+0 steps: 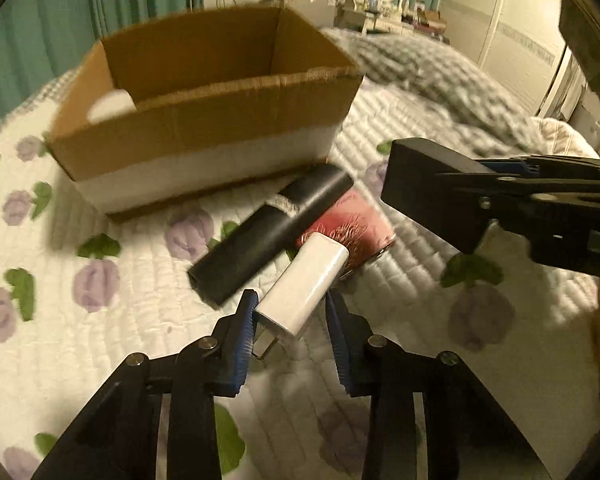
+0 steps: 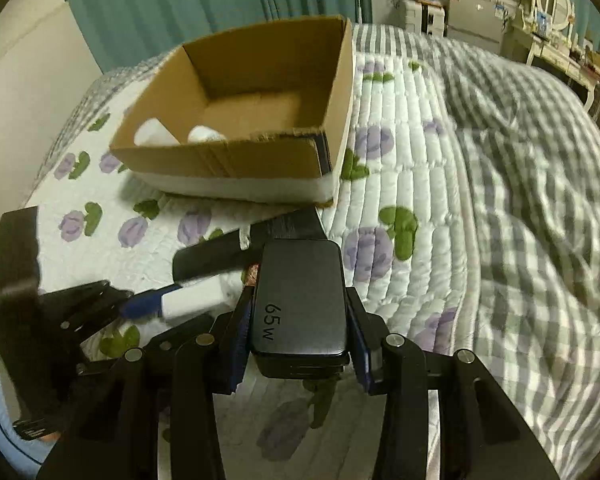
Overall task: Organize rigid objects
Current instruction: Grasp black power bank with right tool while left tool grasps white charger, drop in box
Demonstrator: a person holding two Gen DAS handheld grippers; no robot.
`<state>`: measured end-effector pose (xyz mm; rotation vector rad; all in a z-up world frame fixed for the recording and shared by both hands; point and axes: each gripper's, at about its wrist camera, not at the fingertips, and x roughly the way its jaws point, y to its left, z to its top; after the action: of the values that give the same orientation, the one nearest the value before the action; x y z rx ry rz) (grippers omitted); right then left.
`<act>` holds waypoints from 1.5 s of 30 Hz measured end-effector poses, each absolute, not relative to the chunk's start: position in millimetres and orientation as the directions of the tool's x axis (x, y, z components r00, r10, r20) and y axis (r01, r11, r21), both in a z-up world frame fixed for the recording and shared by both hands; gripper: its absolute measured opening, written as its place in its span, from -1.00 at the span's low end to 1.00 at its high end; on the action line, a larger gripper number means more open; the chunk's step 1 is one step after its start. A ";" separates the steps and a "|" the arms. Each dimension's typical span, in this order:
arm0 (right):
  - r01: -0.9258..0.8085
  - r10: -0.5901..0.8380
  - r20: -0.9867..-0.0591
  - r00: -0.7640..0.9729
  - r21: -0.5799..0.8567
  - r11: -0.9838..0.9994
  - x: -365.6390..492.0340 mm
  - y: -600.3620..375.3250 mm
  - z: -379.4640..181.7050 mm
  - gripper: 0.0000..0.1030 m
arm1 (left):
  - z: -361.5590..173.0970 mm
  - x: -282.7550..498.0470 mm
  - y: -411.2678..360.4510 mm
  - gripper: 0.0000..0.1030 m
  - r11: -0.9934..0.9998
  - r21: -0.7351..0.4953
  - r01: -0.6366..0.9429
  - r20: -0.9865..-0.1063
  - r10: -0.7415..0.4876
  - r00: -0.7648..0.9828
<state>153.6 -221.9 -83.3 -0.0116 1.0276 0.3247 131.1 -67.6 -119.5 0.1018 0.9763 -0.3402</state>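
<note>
My left gripper point(image 1: 291, 296) is shut on a white plug adapter point(image 1: 304, 288), its blue pads on both long sides. The adapter's far end rests against a black tube point(image 1: 272, 232) and a red-pink object point(image 1: 356, 224) lying on the quilt. My right gripper point(image 2: 300, 294) is shut on a black charger marked 65W point(image 2: 300, 304); the same charger point(image 1: 432, 192) hangs at the right of the left wrist view. Beyond them stands an open cardboard box point(image 1: 204, 120) point(image 2: 236, 160) with two white items point(image 2: 152, 134) inside. The right wrist view catches the left gripper point(image 2: 160, 304) low on the left, holding the adapter point(image 2: 192, 300).
All of this lies on a bed with a floral quilt point(image 1: 100, 280). A grey checked blanket point(image 2: 520, 200) is bunched up to the right. Teal curtains point(image 2: 180, 0) hang behind the box, and a dresser with clutter point(image 2: 548, 20) stands at the far wall.
</note>
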 end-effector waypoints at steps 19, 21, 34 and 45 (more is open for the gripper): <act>-0.298 0.232 -0.694 0.681 0.027 0.954 151.3 -184.6 41.7 -0.19 | 22.7 157.0 -26.6 -0.34 0.985 0.007 0.170 -0.641 -0.127 0.757; -0.299 0.236 -0.677 0.697 0.025 0.954 163.7 -179.4 52.5 -0.19 | 33.5 168.0 -20.9 -0.34 0.987 0.013 0.158 -0.625 -0.116 0.772; -0.316 0.249 -0.639 0.728 0.010 0.949 257.7 -157.5 60.8 -0.19 | 26.9 269.3 -13.7 -0.34 0.990 0.053 0.128 -0.631 -0.066 0.773; -0.318 0.221 -0.690 0.689 -0.014 0.948 333.6 -145.6 4.9 -0.19 | -32.7 332.0 -17.1 -0.34 0.984 0.089 0.156 -0.706 -0.048 0.707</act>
<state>333.6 -145.6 4.9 -0.1365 0.7524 0.3027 332.0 -17.1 -32.7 0.1458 0.7783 -0.1135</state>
